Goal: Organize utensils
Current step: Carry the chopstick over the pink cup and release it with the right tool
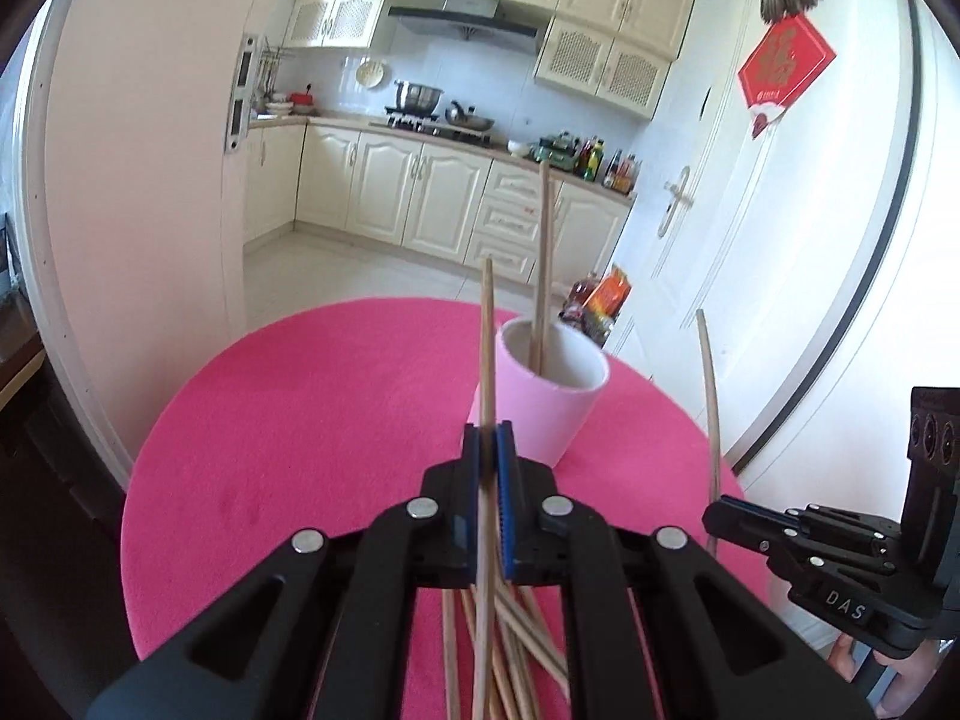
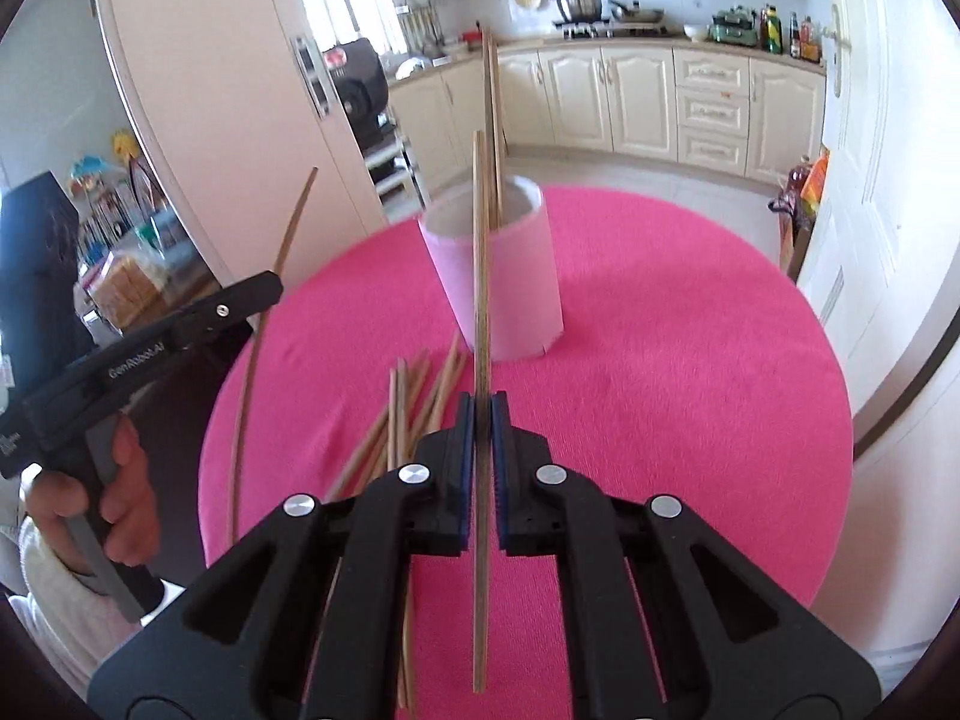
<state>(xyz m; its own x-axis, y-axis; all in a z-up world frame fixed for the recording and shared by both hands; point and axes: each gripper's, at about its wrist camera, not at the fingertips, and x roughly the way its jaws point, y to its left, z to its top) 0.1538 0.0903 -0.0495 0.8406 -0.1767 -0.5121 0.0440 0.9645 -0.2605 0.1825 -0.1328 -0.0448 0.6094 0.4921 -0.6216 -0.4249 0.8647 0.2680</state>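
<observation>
In the left wrist view, the left claw (image 1: 487, 441) is closed on one wooden chopstick (image 1: 487, 348), which stands almost upright between the blue pads. Behind it the pink cup (image 1: 549, 387) stands on the pink tabletop (image 1: 288, 432) and already contains chopsticks (image 1: 543, 264). Under the claw lies the loose pile of chopsticks (image 1: 510, 642). At the right edge the right claw (image 1: 714, 510) appears from the side, with its own chopstick (image 1: 709, 396) rising from it; from here I cannot tell how it grips.

In the right wrist view, the right claw (image 2: 482, 420) is also closed on a single chopstick (image 2: 480, 252), which is upright and crosses in front of the cup (image 2: 510, 282). The pile (image 2: 414, 402) lies just beside the cup, on its near left. The left claw (image 2: 270, 285) is at the left, its chopstick (image 2: 264, 330) well apart from the cup.

To do this step well, I think each stick should be brought above the cup opening, lower end first, one claw at a time, so that the two sticks do not cross, and released only when the end is inside the rim. The cup looks light, so a push on its wall could tip it.

Only the right view shows the pile completely and the person's hand (image 2: 120, 492); only the left view shows the inside of the cup.
</observation>
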